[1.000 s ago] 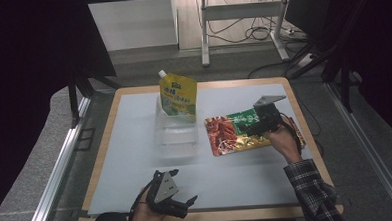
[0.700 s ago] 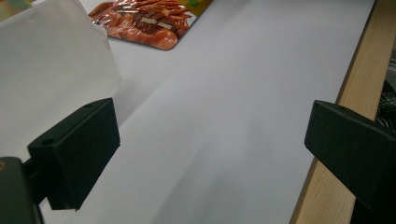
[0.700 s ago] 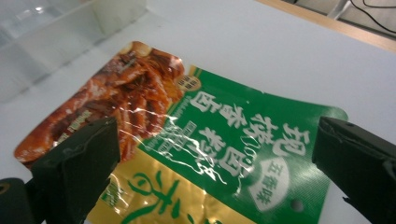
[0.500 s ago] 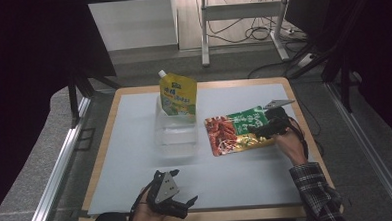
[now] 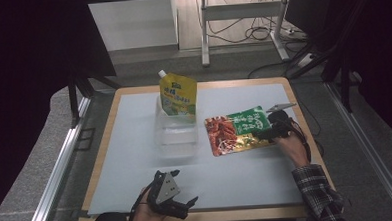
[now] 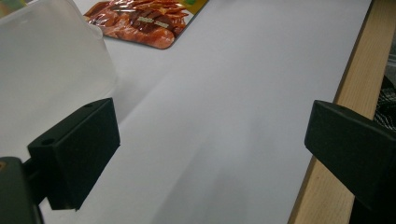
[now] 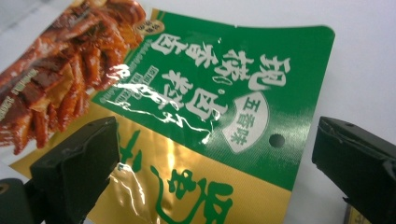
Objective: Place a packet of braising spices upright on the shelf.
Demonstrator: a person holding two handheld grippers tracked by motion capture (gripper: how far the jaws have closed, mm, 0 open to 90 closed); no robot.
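A flat, glossy foil snack packet [image 5: 240, 130], green and gold at one end and printed with red food strips at the other, lies face up on the pale blue-white table mat [image 5: 136, 158], right of centre. Its long axis runs roughly left to right across the table, slightly skewed: the red end points toward the table's middle, the green end with a small punched hang hole toward the person's right. In the right gripper view, the packet [image 7: 201, 116] is seen with its green end between the jaws.

The right gripper [image 5: 271, 132] is at the packet's green end, jaws spread wide to either side of that end and holding nothing [image 7: 210, 172]; whether they touch the foil cannot be told.

The left gripper [image 5: 180, 205] rests near the front edge of the table, jaws wide apart and empty [image 6: 210, 154], over bare mat beside the light wooden table rim [image 6: 359, 79].

Just left of the packet stands a clear, frosted plastic container [image 5: 176, 133]. Leaning upright at its far side is a yellow spouted stand-up pouch with a green label [image 5: 178, 93]. The container stands just beside the packet's red end, on the side toward the table's centre.
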